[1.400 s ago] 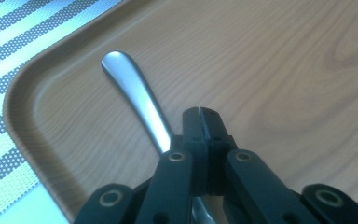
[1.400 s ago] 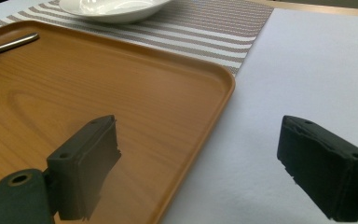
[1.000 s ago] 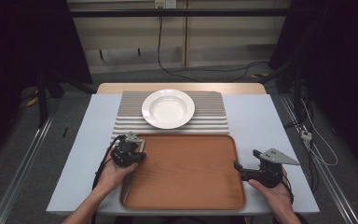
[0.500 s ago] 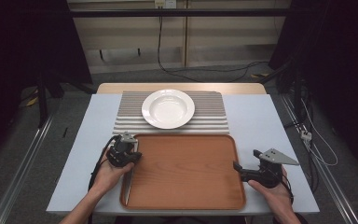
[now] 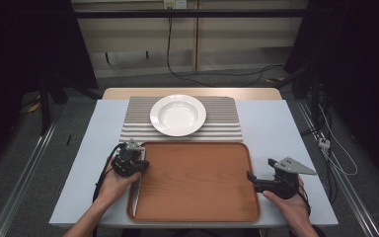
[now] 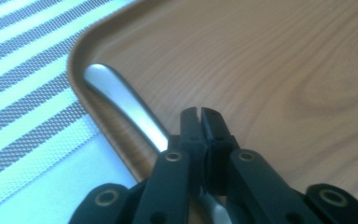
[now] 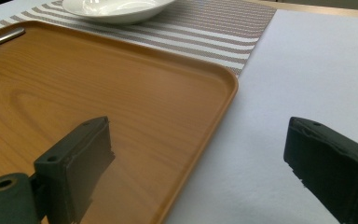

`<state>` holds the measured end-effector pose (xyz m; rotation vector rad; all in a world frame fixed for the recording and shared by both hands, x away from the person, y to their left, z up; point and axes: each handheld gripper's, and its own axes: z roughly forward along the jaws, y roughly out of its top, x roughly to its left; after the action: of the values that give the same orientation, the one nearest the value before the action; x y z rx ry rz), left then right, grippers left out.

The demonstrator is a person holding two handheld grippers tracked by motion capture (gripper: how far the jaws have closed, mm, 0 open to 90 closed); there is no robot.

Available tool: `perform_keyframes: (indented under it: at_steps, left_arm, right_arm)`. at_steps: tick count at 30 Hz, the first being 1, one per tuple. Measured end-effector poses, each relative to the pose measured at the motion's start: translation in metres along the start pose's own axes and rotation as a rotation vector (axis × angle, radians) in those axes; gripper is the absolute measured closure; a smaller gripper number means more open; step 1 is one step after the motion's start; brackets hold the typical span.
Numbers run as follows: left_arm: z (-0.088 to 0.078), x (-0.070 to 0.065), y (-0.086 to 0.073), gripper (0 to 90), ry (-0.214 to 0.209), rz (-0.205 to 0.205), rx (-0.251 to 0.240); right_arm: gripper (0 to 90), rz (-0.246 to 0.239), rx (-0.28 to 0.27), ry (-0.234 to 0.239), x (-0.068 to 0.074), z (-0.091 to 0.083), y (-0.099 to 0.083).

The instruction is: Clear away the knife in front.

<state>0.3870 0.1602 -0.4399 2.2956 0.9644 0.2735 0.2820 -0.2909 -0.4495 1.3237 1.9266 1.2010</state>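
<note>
Gripping the metal utensil handle point(image 6: 121, 100) at the left edge of the wooden tray point(image 5: 197, 182), the left gripper point(image 5: 128, 160) has its jaws pressed almost together around the shiny, smooth, rounded handle, which runs forward from under its fingertips. I judge the pick-up step is in hand; next, a lift clear of the tray rim. The right gripper point(image 5: 254, 178) rests wide open, astride the tray's right rim.
</note>
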Motion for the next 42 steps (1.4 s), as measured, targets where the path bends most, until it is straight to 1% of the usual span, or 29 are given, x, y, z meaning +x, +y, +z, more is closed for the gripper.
perform_keyframes:
  at_steps: [2,4,6,7,8,9,11,12,14,15,17,19,22,23,24,25,26,27,29,30,32,34,37,38,41,42]
  left_arm:
    - [-0.003,-0.001,0.001,82.1,0.007,0.006,-0.024]
    - [-0.005,-0.001,0.002,73.0,0.016,-0.001,-0.053]
    - [-0.008,-0.002,0.003,64.1,0.04,0.0,-0.083]
    - [-0.009,-0.003,0.004,58.1,0.05,-0.018,-0.095]
    - [-0.01,-0.003,0.004,52.2,0.066,-0.026,-0.111]
    - [-0.011,-0.003,0.004,46.3,0.08,-0.03,-0.13]
    - [-0.013,-0.004,0.005,32.2,0.114,-0.026,-0.157]
    - [-0.014,-0.003,0.005,25.3,0.123,-0.032,-0.172]
    - [-0.016,-0.003,0.005,14.7,0.125,-0.047,-0.188]
    - [-0.018,-0.004,0.005,11.8,0.139,-0.051,-0.197]
    - [-0.021,-0.004,0.003,7.4,0.121,-0.024,-0.203]
    - [-0.025,-0.005,0.002,6.0,0.097,-0.035,-0.228]
    - [-0.032,-0.007,0.0,6.2,0.112,-0.036,-0.252]
    - [-0.034,-0.008,-0.001,6.2,0.112,-0.025,-0.256]
    - [-0.035,-0.009,-0.002,6.2,0.116,-0.024,-0.254]
    - [-0.037,-0.008,-0.004,6.2,0.122,-0.008,-0.259]
    - [-0.038,-0.009,-0.006,6.3,0.136,-0.002,-0.259]
    - [-0.039,-0.009,-0.008,6.5,0.144,-0.01,-0.254]
    - [-0.042,-0.007,-0.014,6.5,0.133,-0.034,-0.264]
    - [-0.043,-0.007,-0.017,6.5,0.135,-0.043,-0.266]
    - [-0.045,-0.005,-0.024,6.5,0.136,-0.053,-0.271]
    - [-0.046,-0.004,-0.03,6.5,0.144,-0.062,-0.263]
    - [-0.048,-0.003,-0.038,6.5,0.148,-0.072,-0.266]
    - [-0.049,-0.003,-0.041,6.5,0.149,-0.081,-0.273]
    - [-0.05,0.0,-0.048,6.5,0.156,-0.097,-0.27]
    - [-0.05,0.001,-0.05,6.5,0.158,-0.107,-0.28]
  right_arm:
    - [7.4,0.001,-0.002,0.0,0.0,0.0,0.0]
    - [7.4,0.004,-0.001,0.0,0.0,0.0,0.0]
    - [7.5,0.001,-0.001,-0.001,-0.001,0.0,0.0]
    - [7.5,0.002,0.0,-0.002,-0.001,0.0,0.0]
    - [7.5,0.001,0.0,-0.002,-0.001,0.0,-0.001]
    - [7.6,0.001,0.0,-0.003,-0.001,0.0,-0.001]
    - [7.7,0.002,0.0,-0.003,-0.001,-0.001,-0.001]
    - [7.8,0.005,0.002,-0.003,-0.002,-0.001,-0.002]
    - [7.8,0.009,-0.001,-0.008,-0.002,-0.001,-0.002]
    - [7.8,0.007,-0.001,-0.009,-0.002,-0.002,-0.002]
    - [7.8,0.008,0.002,-0.01,-0.002,-0.002,-0.002]
    - [7.9,0.011,-0.001,-0.01,-0.002,-0.003,-0.003]
    - [7.9,0.011,-0.001,-0.013,-0.003,-0.004,-0.003]
    - [7.9,0.01,0.0,-0.015,-0.003,-0.004,-0.003]
    - [7.9,0.013,-0.002,-0.014,-0.003,-0.005,-0.003]
    - [7.9,0.015,-0.002,-0.014,-0.003,-0.005,-0.004]
    - [7.9,0.016,-0.003,-0.015,-0.003,-0.005,-0.004]
    - [7.9,0.014,-0.003,-0.015,-0.003,-0.005,-0.004]
    - [8.0,0.014,-0.003,-0.015,-0.003,-0.005,-0.004]
    - [8.0,0.015,-0.003,-0.016,-0.003,-0.006,-0.004]
    - [8.1,0.017,-0.001,-0.017,-0.003,-0.006,-0.004]
    - [8.1,0.02,-0.002,-0.018,-0.003,-0.006,-0.004]
    - [8.1,0.018,-0.004,-0.02,-0.002,-0.006,-0.004]
    - [8.1,0.017,-0.002,-0.021,-0.002,-0.006,-0.004]
    - [8.2,0.018,-0.002,-0.022,-0.002,-0.006,-0.004]
    - [8.2,0.018,-0.003,-0.023,-0.002,-0.006,-0.004]
